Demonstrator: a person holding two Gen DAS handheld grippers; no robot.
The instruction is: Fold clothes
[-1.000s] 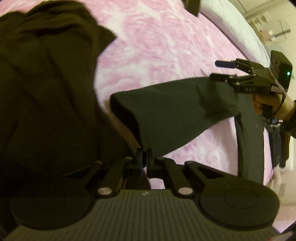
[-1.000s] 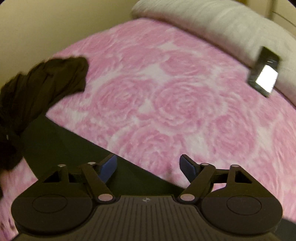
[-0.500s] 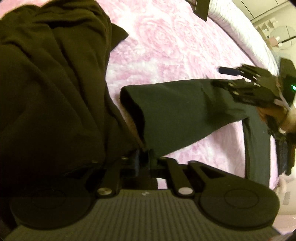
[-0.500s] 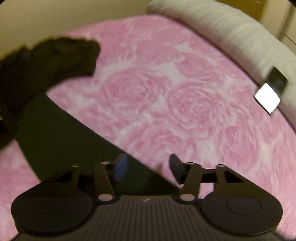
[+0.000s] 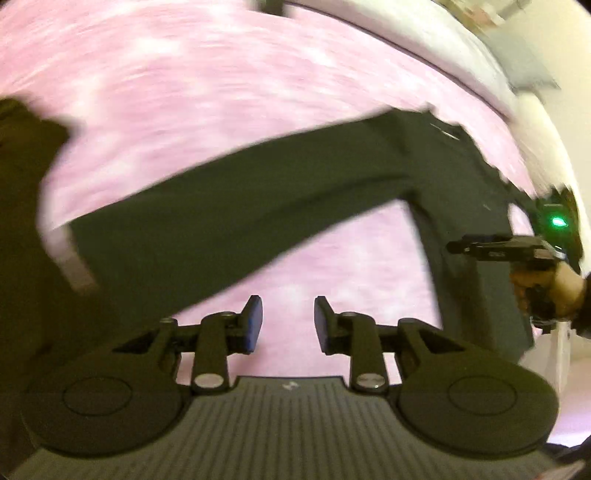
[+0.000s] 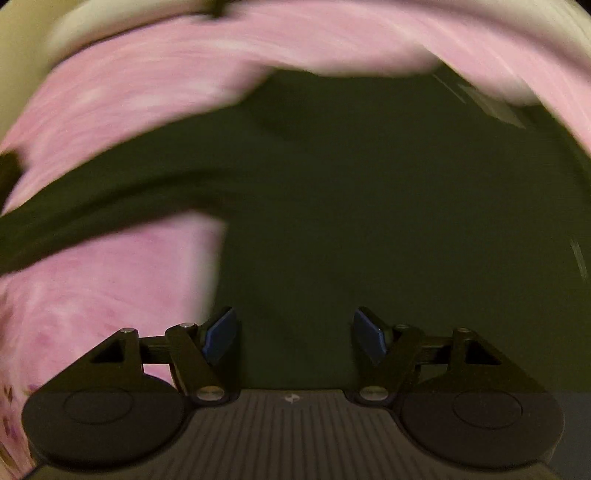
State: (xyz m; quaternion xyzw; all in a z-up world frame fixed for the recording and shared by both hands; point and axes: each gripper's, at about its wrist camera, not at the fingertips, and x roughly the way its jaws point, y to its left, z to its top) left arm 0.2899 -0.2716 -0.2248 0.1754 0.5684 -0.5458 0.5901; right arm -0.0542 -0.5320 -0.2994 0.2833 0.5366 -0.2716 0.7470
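Observation:
A dark green long-sleeved garment (image 5: 266, 192) lies on the pink bedspread, one sleeve stretched out to the left. My left gripper (image 5: 288, 325) hovers over bare bedspread just below that sleeve; its jaws are opening and hold nothing. In the right wrist view the garment's body (image 6: 369, 206) fills the middle, blurred by motion. My right gripper (image 6: 293, 338) hangs above it, jaws opening wide, no cloth between the pads. The right gripper (image 5: 495, 251) also shows at the right edge of the left wrist view, in a hand, over the garment's body.
The pink rose-patterned bedspread (image 5: 192, 74) covers the bed. A second dark heap of clothing (image 5: 26, 206) lies at the left. A pale pillow or bolster (image 5: 424, 33) runs along the far edge.
My left gripper has let go of the sleeve cuff, opened and pulled back from it. My right gripper swung from the sleeve over to the garment's body and rolled. Both views are now blurred.

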